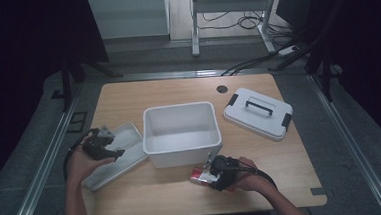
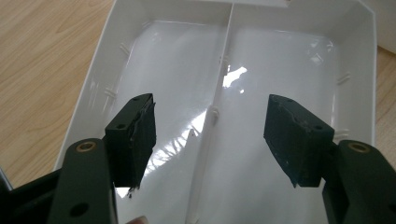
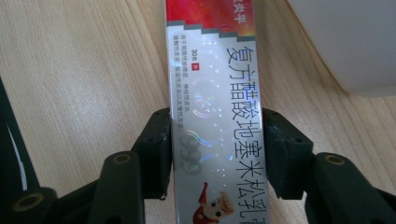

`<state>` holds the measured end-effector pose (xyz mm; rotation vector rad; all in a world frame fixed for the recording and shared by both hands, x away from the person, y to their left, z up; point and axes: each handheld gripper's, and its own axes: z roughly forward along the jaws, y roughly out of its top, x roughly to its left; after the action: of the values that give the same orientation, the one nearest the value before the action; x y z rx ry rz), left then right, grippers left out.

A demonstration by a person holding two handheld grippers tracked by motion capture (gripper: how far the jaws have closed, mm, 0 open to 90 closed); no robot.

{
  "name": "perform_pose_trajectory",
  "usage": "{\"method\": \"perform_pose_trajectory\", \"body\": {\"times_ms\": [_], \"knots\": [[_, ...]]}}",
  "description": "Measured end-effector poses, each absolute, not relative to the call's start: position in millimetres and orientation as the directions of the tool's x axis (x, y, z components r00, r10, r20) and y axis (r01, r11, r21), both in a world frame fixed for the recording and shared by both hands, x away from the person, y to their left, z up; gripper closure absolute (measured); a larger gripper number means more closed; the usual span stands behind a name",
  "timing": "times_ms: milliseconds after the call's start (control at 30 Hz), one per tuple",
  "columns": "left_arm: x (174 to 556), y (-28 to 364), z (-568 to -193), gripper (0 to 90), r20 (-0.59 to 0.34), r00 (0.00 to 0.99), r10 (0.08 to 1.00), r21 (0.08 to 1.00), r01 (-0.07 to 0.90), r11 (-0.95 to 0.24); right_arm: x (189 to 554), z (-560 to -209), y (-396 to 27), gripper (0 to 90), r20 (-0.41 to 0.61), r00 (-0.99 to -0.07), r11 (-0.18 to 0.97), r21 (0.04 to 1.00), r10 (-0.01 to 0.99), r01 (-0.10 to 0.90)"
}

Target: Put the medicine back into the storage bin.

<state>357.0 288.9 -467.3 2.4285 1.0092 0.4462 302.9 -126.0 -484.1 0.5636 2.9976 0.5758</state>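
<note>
A long silver and red carton (image 3: 215, 84) with printed characters lies flat on the wooden table, just in front of the white bin (image 1: 184, 155). My right gripper (image 3: 217, 149) has a black pad against each long side of the carton, which also shows as a red patch (image 1: 199, 175) in the high view, where the right gripper (image 1: 208, 172) points left at the near edge. My left gripper (image 2: 217, 135) hangs open over a shallow white tray (image 2: 289, 56) split by a middle rib, with nothing between its pads. In the high view the left gripper (image 1: 111, 143) sits over that tray (image 1: 126, 159).
A white lid (image 1: 257, 113) with a black handle and clips lies at the back right of the table (image 1: 149, 195). The deep white bin stands in the middle, and its rounded corner (image 3: 355, 42) is close to the carton. A dark round hole (image 1: 222, 89) marks the far edge.
</note>
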Motion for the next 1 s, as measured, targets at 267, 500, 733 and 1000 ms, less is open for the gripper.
{"method": "perform_pose_trajectory", "body": {"times_ms": [267, 500, 733, 1000], "knots": [[356.0, 292.5, -464.7, 34.7, 0.113, 0.672, 0.732, 0.547, 0.573, -0.61, 292.7, -455.2, -136.3, 51.0, 0.018, -0.959, 0.875, 0.404, 0.284, 0.267], [355.2, 294.1, -465.2, 34.8, 0.106, 0.672, 0.733, 0.548, 0.576, -0.607, 286.7, -397.0, -154.2, 51.0, -0.003, -0.97, 0.84, 0.502, 0.241, 0.208], [356.2, 294.0, -466.6, 34.9, 0.106, 0.673, 0.732, 0.543, 0.577, -0.61, 302.7, -354.8, -164.1, 51.0, -0.04, -0.969, 0.798, 0.575, 0.245, 0.178], [356.4, 293.8, -467.1, 35.6, 0.104, 0.673, 0.732, 0.553, 0.573, -0.605, 330.5, -326.7, -162.6, 51.0, -0.069, -0.967, 0.783, 0.602, 0.247, 0.157]]}}
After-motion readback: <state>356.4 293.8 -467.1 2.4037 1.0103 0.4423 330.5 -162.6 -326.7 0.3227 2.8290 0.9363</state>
